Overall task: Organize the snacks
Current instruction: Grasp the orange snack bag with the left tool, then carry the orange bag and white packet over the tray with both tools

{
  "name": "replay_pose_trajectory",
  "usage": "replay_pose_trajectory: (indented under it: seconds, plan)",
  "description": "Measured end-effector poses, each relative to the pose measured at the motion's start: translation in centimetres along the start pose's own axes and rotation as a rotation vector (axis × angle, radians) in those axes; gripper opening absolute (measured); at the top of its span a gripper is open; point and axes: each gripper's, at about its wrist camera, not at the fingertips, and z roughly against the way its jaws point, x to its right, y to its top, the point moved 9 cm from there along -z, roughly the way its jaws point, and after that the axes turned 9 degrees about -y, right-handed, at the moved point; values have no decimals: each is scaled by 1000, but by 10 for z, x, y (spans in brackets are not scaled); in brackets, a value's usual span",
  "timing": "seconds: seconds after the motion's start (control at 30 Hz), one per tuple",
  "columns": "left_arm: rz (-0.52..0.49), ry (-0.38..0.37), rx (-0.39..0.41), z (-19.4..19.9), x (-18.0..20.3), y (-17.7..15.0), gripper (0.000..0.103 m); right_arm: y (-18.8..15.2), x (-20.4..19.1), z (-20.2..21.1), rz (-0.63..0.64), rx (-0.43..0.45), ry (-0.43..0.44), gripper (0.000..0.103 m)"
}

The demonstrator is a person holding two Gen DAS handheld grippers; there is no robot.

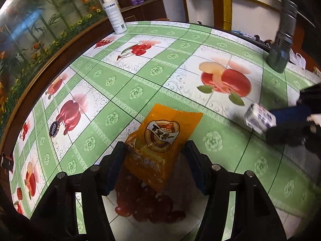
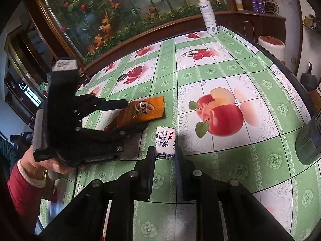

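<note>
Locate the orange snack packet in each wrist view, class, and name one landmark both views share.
Left wrist view: orange snack packet lies low centre, between the left gripper fingers.
Right wrist view: packet sits left of centre, between the same gripper's fingers.
Shared landmark: the white spray bottle at the table's far edge.

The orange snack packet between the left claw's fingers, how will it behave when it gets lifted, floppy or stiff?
Probably floppy: the orange snack packet is a thin, crinkled film pouch lying flat on the tablecloth, so its free end would likely droop. It looks light for its size. The glossy film may slip, though the left claw straddles its width.
</note>
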Motion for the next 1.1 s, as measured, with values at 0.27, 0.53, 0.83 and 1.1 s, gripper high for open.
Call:
replay_pose_trajectory:
  seconds: [0.27,0.53,0.83,1.1]
  plan:
    - [81,-18,28,5,13,-3,23,2,-5,11,5,18,-7,20]
    - [303,17,111,53,1,-41,14,5,-26,31,29,52,20,20]
    - [653,190,225,139,-44,-127,14,0,-95,42,99,45,145,19]
    - [891,357,276,208,-86,-206,14,-15,-206,42,207,-16,316,19]
